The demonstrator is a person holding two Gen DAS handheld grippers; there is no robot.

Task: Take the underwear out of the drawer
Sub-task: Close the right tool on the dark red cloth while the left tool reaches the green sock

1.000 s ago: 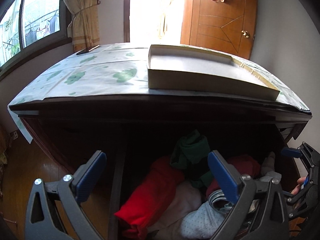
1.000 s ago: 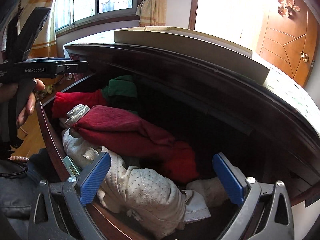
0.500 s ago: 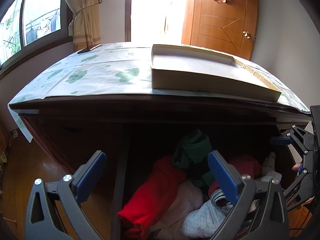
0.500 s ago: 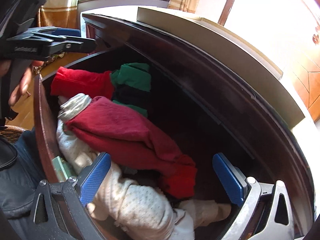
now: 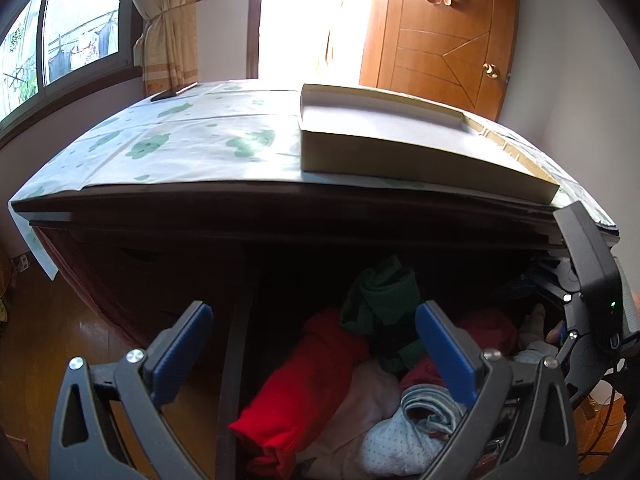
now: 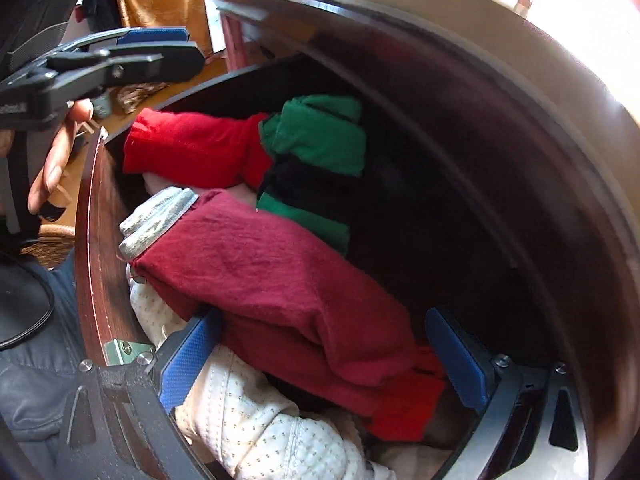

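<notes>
Underwear [image 6: 280, 292] heaped in open drawer [image 6: 92, 248]
Dark-red folded piece spans between released right gripper [image 6: 320, 356] jaws; left gripper [image 5: 312, 348] likewise released

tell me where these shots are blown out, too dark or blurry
Left wrist view: the doorway is blown out, the drawer interior deeply shadowed. Right wrist view: the dresser edge is motion-smeared, top right washed out, the dark red garment fairly clear.

Counts: drawer, clothes, grippers, dresser top

One open drawer [image 6: 90, 248] holds six visible garments: one bright red [image 6: 192, 148], one dark red [image 6: 280, 280], one green-and-black [image 6: 320, 136], one white dotted [image 6: 248, 412], one silver-grey roll [image 6: 160, 216], one pale pink [image 5: 360, 396]. Two grippers: left gripper [image 5: 316, 354], right gripper [image 6: 324, 360]. One shallow box [image 5: 400, 148] lies on the one patterned cloth [image 5: 180, 140].
</notes>
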